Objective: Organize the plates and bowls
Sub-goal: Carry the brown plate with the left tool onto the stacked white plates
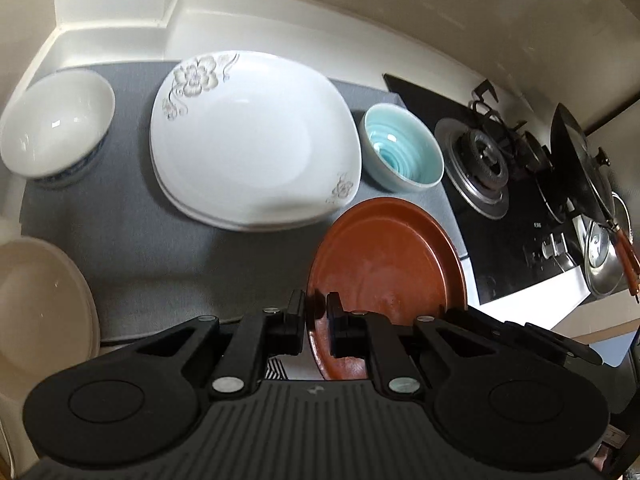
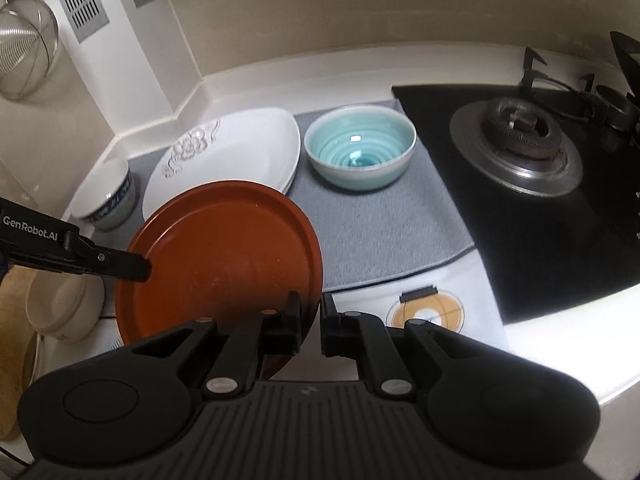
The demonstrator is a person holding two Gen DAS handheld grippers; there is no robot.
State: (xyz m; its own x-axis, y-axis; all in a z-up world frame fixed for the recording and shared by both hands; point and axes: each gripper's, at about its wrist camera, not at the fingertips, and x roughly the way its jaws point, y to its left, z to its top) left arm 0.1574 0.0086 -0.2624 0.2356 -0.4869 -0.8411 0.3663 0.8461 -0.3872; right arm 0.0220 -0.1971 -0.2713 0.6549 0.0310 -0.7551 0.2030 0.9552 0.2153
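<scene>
Both my left gripper [image 1: 316,312] and right gripper [image 2: 310,316] pinch the brown plate's [image 2: 224,256] rim; I'd keep it level toward the white plates [image 2: 240,152].

Two wrist views, downward, close

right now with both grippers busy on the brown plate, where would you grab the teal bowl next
Take the teal bowl by its rim, one finger inside and one outside, coming from above on the near side: it stands upright and open on the grey mat, with bare mat in front.
</scene>
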